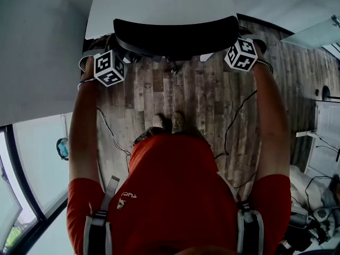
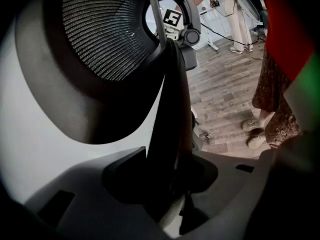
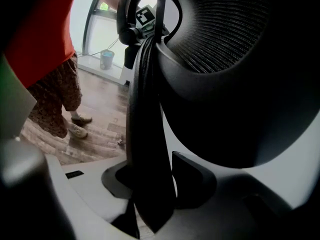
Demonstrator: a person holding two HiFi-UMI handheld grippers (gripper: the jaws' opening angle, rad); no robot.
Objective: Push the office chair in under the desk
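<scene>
The black office chair's mesh backrest (image 1: 175,33) stands against the near edge of the white desk (image 1: 159,1), seen from above. My left gripper (image 1: 121,58) is at the backrest's left end and my right gripper (image 1: 234,48) at its right end. In the left gripper view the backrest's dark rim (image 2: 172,109) runs down between the jaws, and the left gripper (image 2: 167,184) is shut on it. In the right gripper view the rim (image 3: 145,109) also passes between the jaws, but a pale gap shows beside one pad (image 3: 192,176), so the right gripper (image 3: 155,184) is open around it.
Wood plank floor (image 1: 202,94) lies under the person's feet (image 1: 167,122), with cables (image 1: 234,116) trailing on it. A pale wall (image 1: 37,52) closes the left side and glass panels stand at lower left. Bags and gear (image 1: 319,195) pile up at the right. A blue bucket (image 3: 106,59) stands by the window.
</scene>
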